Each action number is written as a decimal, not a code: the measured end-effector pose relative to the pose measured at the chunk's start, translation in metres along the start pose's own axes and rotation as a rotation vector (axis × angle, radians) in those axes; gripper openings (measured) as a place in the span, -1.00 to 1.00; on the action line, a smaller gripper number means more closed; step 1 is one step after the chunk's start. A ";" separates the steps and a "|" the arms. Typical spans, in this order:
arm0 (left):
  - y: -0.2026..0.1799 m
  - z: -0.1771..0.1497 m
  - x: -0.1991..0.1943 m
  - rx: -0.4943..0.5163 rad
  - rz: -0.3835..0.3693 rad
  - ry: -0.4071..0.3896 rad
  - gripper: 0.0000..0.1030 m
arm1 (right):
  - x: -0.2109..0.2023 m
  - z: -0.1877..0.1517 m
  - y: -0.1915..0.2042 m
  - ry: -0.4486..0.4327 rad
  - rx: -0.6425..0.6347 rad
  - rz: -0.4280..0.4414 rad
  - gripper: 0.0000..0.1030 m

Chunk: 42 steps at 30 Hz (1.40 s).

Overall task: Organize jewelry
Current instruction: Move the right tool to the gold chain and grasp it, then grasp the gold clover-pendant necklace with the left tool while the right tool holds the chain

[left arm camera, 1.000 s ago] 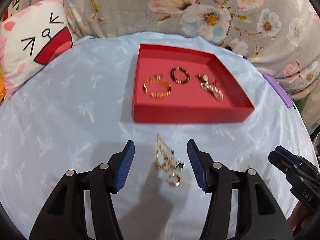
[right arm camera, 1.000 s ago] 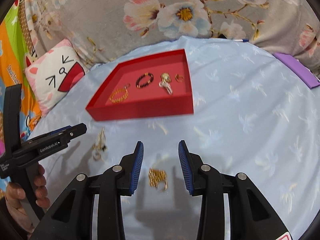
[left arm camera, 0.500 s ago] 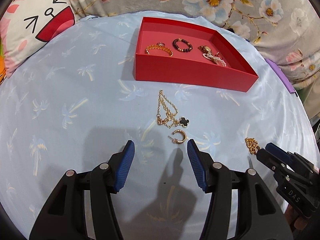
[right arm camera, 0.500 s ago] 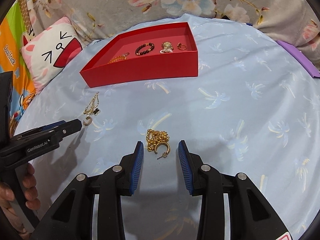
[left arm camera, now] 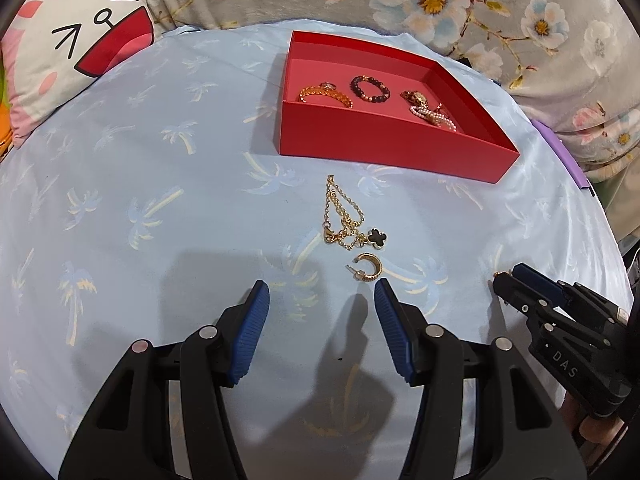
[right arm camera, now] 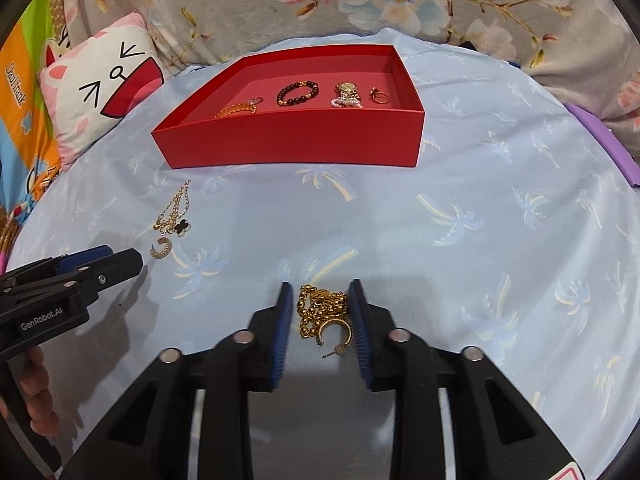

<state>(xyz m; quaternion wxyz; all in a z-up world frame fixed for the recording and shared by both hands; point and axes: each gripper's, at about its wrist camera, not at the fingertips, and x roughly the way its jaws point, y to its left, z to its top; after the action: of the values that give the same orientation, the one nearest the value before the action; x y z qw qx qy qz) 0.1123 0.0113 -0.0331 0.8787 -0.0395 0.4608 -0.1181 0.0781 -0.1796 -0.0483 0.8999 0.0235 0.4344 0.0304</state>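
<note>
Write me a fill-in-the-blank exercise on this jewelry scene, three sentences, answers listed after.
1. The dark beaded bracelet lies inside the ____ tray.
2. The chain with the black clover charm lies on the cloth, ____ the tray.
3. The right hand-held gripper, whose jaws have just been closing, has the heap of gold chain and hoop earring ____ its jaws, while the left hand-held gripper has nothing there.

Missing words: red; outside; between
</note>
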 end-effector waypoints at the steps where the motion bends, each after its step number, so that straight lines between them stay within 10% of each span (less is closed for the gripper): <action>1: 0.000 0.001 0.000 -0.001 -0.001 -0.001 0.03 | 0.000 0.000 0.000 0.001 0.000 -0.003 -0.68; 21: -0.016 0.036 0.023 0.023 0.005 -0.009 0.00 | -0.035 0.015 0.001 -0.074 0.047 0.100 -0.87; 32: -0.019 0.035 0.031 0.051 -0.024 0.006 -0.96 | -0.039 0.016 0.000 -0.074 0.062 0.125 -0.87; 42: -0.022 0.039 -0.002 0.065 -0.068 -0.058 -0.96 | -0.056 0.021 0.000 -0.112 0.064 0.128 -0.87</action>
<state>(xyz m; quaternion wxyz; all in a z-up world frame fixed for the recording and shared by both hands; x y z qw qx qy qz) 0.1393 -0.0112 -0.0048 0.8881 -0.0303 0.4293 -0.1617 0.0593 -0.1840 0.0084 0.9178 0.0818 0.3818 0.0725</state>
